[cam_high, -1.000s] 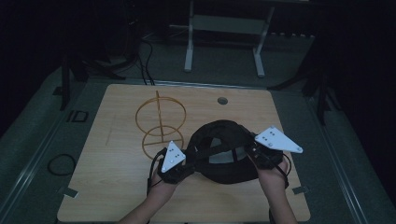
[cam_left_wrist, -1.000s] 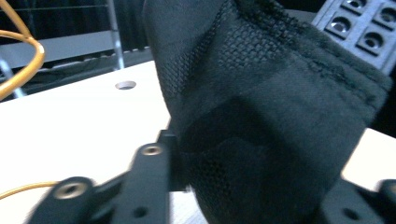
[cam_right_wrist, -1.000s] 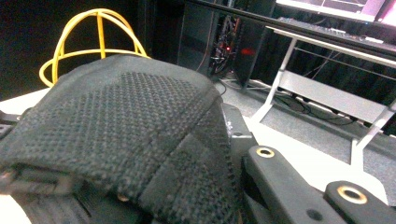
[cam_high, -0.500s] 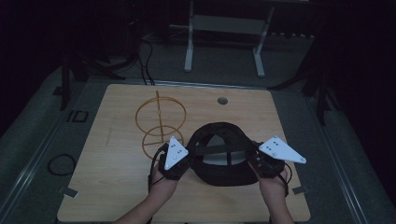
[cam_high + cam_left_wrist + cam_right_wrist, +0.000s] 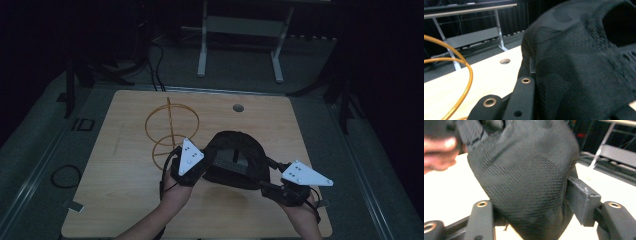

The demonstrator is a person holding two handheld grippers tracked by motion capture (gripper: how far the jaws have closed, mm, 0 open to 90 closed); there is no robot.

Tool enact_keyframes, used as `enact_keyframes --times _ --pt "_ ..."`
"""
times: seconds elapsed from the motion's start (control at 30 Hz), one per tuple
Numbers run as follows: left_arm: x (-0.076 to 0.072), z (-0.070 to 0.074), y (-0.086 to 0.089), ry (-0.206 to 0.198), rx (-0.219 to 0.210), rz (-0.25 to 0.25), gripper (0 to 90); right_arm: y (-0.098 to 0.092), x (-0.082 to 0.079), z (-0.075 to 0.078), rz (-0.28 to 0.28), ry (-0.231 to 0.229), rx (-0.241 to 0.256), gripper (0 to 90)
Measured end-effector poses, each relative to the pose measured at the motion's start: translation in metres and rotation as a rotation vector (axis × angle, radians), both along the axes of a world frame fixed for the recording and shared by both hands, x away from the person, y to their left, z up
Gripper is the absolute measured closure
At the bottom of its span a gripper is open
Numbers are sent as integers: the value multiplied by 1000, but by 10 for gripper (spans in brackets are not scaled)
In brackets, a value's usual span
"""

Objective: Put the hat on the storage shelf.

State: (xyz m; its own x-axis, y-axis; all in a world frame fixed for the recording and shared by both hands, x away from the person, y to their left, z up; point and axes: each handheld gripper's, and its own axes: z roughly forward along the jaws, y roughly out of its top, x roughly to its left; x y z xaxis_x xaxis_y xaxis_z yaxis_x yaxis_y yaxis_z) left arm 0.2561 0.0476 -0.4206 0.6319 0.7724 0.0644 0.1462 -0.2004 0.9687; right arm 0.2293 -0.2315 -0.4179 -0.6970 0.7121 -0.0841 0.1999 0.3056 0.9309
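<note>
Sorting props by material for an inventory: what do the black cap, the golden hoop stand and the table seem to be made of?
Black cap: knitted or mesh fabric, matte; the weave texture shows up close. Golden hoop stand: thin wire, probably metal, with a shiny gold-orange finish. Table: light wood or wood-look laminate, smooth, with faint grain; which one is unclear.

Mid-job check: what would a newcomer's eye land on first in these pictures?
First the black cap, held up over the front middle of the wooden table between the left hand-held gripper and the right hand-held gripper, each clamped on one side of the fabric. Next the golden wire stand, standing just behind the left one.
</note>
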Motion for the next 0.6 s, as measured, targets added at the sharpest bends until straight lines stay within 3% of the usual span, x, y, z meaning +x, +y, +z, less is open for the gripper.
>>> enact_keyframes --times 0.17,0.27,0.33,0.4,0.43,0.5,0.6 --pt "-5 5 -2 -36 33 -15 888 -12 -16 -5 102 27 -31 349" --pt "-7 7 -2 -44 24 -29 889 -21 -27 -4 163 23 -43 333" --pt "-8 8 -1 -43 10 -40 888 -28 -35 0 215 23 -21 334" --pt "-9 9 1 -66 1 -57 888 -36 -43 6 254 15 1 337" --pt "-10 9 2 -72 -12 -88 888 -41 -47 9 281 12 28 345" --pt "-12 11 4 -110 -6 -125 888 -53 -51 17 282 -14 69 354" --pt "-12 15 8 -122 -7 -207 888 -64 -50 26 191 -77 66 373"
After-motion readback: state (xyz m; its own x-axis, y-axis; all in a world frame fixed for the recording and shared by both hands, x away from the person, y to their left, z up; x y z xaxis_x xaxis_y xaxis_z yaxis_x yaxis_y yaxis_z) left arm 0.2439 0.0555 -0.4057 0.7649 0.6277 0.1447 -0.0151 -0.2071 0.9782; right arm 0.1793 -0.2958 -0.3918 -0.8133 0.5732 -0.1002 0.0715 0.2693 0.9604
